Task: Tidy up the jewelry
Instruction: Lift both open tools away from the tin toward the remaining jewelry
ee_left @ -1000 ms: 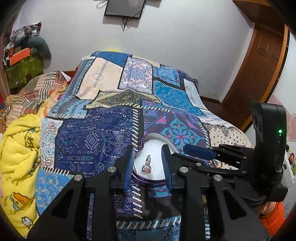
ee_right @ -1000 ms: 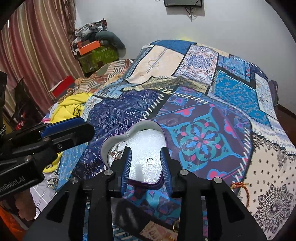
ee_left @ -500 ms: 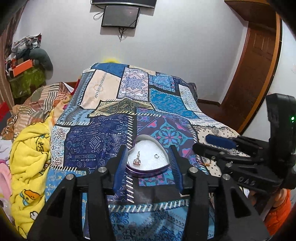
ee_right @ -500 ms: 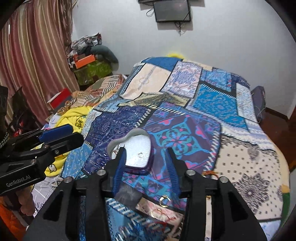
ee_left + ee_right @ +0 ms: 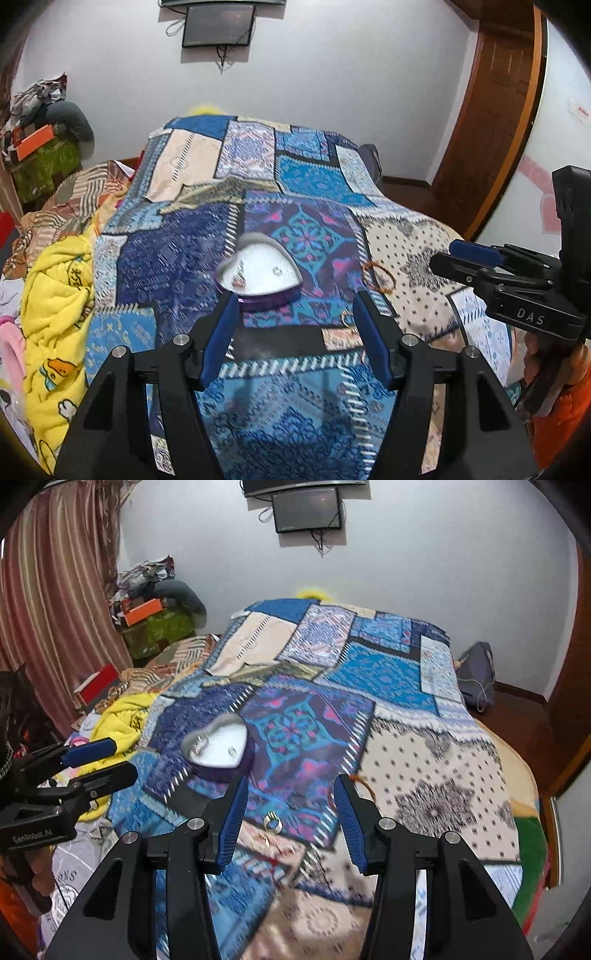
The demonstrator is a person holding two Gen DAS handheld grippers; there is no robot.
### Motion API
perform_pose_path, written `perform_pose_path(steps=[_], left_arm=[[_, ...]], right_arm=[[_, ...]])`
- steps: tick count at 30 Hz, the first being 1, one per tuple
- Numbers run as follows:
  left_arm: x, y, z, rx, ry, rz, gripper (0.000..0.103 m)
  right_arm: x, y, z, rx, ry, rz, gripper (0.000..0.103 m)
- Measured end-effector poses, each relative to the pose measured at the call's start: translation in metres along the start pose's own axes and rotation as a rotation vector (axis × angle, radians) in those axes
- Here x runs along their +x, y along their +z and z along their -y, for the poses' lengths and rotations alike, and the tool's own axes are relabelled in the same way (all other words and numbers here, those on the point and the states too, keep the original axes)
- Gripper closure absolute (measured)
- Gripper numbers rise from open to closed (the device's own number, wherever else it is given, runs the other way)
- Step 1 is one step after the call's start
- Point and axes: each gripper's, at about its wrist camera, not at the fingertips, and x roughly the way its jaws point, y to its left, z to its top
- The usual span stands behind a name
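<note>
Jewelry box (image 5: 221, 747), hand-held gripper (image 5: 476, 253) marked "DAS"

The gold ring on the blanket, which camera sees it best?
The right wrist view: the gold ring lies in the open on the blanket, between the gripper's fingers. In the left wrist view it is mostly hidden behind a finger.

L tool (image 5: 293, 301) opening, R tool (image 5: 290, 786) apart
</note>
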Motion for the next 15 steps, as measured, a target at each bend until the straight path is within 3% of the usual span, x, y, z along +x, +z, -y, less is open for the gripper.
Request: perform_pose_path(steps=[11,15], left_arm=[[0.028,-0.029,0.018,0.031,-0.015,-0.121,0.04],[0.041,-0.041,0.021,0.03,-0.026,-0.17,0.04]], right_arm=[[0.021,-0.059,0.011,0.004,0.009,-0.148,0.058],[0.032,-0.074,0.011,0.03,0.06,-0.197,0.059]])
